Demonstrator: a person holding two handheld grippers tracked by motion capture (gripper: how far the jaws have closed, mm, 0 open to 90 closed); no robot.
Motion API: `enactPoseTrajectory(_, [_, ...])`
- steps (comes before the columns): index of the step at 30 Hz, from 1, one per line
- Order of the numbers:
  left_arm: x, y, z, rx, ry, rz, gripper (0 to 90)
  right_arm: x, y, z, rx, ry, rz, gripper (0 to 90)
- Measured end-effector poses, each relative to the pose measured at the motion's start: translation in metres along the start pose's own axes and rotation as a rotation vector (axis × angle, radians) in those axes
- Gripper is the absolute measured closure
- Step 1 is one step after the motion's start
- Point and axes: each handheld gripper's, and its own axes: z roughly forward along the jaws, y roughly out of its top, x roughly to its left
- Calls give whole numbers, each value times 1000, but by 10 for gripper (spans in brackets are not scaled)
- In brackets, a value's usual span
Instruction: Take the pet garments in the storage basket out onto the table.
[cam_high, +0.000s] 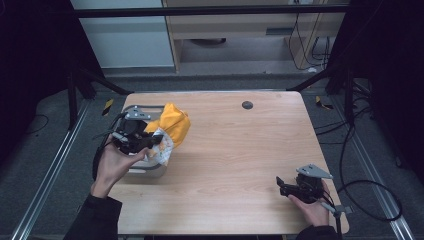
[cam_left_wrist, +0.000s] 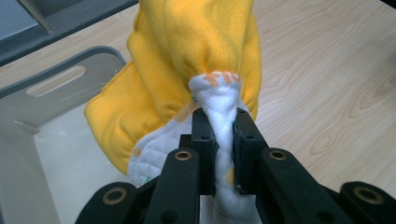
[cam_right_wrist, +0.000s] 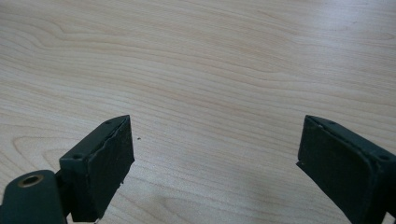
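Observation:
A yellow cloth with a white quilted lining (cam_high: 172, 127) (cam_left_wrist: 187, 60) hangs over a grey bin (cam_high: 145, 172) (cam_left_wrist: 56, 88) at the table's left side. My left gripper (cam_high: 150, 141) (cam_left_wrist: 223, 140) is shut on a bunched fold of the cloth's white lining and holds it up above the bin. Over at the table's front right corner, my right gripper (cam_high: 281, 186) (cam_right_wrist: 215, 158) rests low over bare wood, open, with nothing between its jaws.
The wooden table (cam_high: 240, 150) is bare across its middle and right. A small dark round cap (cam_high: 247, 105) sits near the far edge. Cables (cam_high: 370, 200) and metal frame rails lie on the floor around the table.

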Motion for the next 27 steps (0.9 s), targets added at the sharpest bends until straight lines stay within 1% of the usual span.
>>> enactPoseTrajectory(5, [-8, 3, 3, -4, -21, 16, 816, 0, 0, 0, -1, 0, 0, 105])
enactPoseTrajectory(6, [-10, 4, 4, -4, -26, 20, 816, 0, 0, 0, 0, 2, 6, 105])
enactPoseTrajectory(9, [-16, 6, 7, 0, -39, 34, 816, 0, 0, 0, 0, 1, 4, 105])
enactPoseTrajectory(10, [-19, 6, 9, 5, -43, 46, 816, 0, 0, 0, -1, 0, 1, 104])
enactPoseTrajectory(11, [-21, 7, 10, 3, -46, 47, 816, 0, 0, 0, -3, -2, -2, 104])
enactPoseTrajectory(16, [-31, 8, 15, 13, -66, 76, 816, 0, 0, -1, -4, 0, 2, 104])
enactPoseTrajectory(20, [-37, 10, 20, 16, -76, 89, 815, 0, 0, -1, -6, 1, -4, 103])
enactPoseTrajectory(22, [-40, 10, 23, 17, -88, 89, 815, 1, 0, -1, -7, -1, -7, 102])
enactPoseTrajectory(24, [-42, 10, 25, 16, -91, 93, 815, 1, 0, -1, -8, -3, -10, 101])
enactPoseTrajectory(27, [-45, 10, 30, 16, -97, 98, 815, 1, 0, -1, -6, -1, -6, 101])
